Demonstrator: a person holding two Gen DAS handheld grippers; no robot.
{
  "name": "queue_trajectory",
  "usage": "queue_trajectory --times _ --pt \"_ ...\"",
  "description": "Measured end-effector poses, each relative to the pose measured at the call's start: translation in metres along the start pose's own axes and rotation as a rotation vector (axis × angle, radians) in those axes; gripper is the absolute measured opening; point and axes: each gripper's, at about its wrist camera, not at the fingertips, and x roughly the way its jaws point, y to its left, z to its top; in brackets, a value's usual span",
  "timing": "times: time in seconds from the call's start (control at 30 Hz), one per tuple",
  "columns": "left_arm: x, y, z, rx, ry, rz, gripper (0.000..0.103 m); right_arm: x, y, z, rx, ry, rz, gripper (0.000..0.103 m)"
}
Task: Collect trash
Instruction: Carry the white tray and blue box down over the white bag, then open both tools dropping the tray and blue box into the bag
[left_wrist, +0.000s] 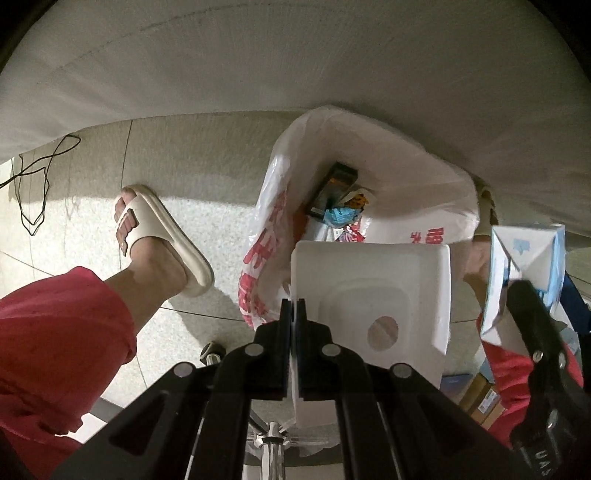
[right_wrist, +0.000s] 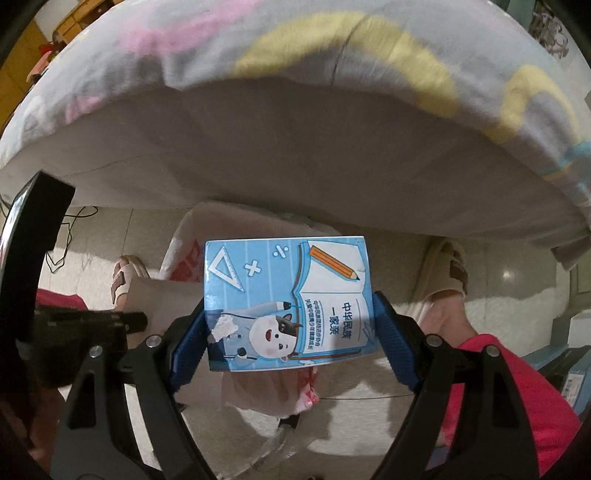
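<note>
Two claws each hold a piece of trash over a big white plastic bag (left_wrist: 406, 192) that sits open on the floor (left_wrist: 207, 155) beside the bed (right_wrist: 295, 147). Inside the bag lie a dark box (left_wrist: 332, 188) and some crumpled wrappers (left_wrist: 345, 214). The left claw (left_wrist: 293, 314) is squeezed tight on the edge of a white foam tray (left_wrist: 373, 280), just above the bag's mouth. The right claw (right_wrist: 290, 325) is partway open, with its blue fingers (right_wrist: 188, 343) pressed on both sides of a blue milk carton (right_wrist: 288, 302).
</note>
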Motion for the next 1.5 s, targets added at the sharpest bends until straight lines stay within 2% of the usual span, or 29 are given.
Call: queue_trajectory --times 0.27,0.87,0.9,0.97,1.0,1.03,1.5 --pt "0.018 0.0 0.006 0.003 0.028 0.015 0.003 0.035 -0.002 0.012 0.021 0.045 0.002 0.08" --pt "0.04 0.007 0.018 -0.022 0.081 0.025 0.004 0.068 -0.003 0.015 0.044 0.133 0.037 0.081" --pt "0.04 0.008 0.018 -0.021 0.083 0.026 0.006 0.069 -0.002 0.015 0.042 0.135 0.037 0.08" --pt "0.04 0.008 0.019 -0.022 0.096 0.028 0.018 0.071 -0.001 0.015 0.037 0.14 0.043 0.081" --pt "0.04 0.007 0.019 -0.024 0.101 0.027 0.029 0.074 0.0 0.015 0.034 0.151 0.051 0.081" --pt "0.04 0.008 0.02 -0.023 0.101 0.034 0.033 0.076 0.001 0.015 0.033 0.158 0.048 0.081" --pt "0.036 0.015 0.024 -0.027 0.089 0.083 0.058 0.085 0.002 0.011 0.045 0.191 0.04 0.081"
